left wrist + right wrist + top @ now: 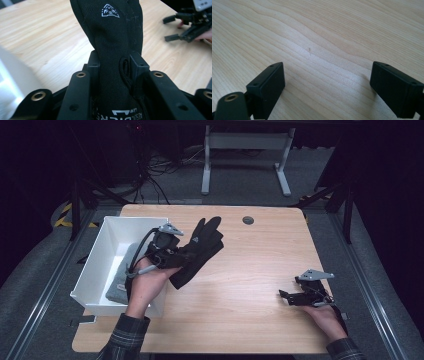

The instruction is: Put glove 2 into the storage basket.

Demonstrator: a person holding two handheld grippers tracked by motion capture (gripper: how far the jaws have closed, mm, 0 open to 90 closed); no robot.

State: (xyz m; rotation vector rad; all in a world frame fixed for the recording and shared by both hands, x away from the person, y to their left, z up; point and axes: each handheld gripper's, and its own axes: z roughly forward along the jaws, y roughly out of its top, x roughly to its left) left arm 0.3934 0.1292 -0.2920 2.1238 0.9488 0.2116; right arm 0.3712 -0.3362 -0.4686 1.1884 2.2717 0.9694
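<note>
The left gripper (181, 254) is clamped on a black glove (200, 251), held above the wooden table (240, 310) at the right-hand rim of a white bin (107, 237). In the left gripper view its two black jaws press against either side of the glove's cuff end (112, 82), where a cord loop lies against the right jaw and white lettering crosses the fabric near the bottom edge. The glove runs away from the jaws toward the table, and a white triangular logo sits on its back. In the high view the glove's fingers splay up and to the right, toward the far side of the table, and its lower part hangs beside the person's left hand (150, 280). The bin stands on the left part of the table and holds a grey folded item (120, 282) on its floor; what that item is cannot be told. The right gripper (290, 296) rests low at the right side of the table, well apart from the glove, held by the right hand (325, 317). Its jaws stand wide apart with bare wood between them (327, 82) and nothing held. A small round dark fitting (248, 220) is set into the table near its far edge.
</note>
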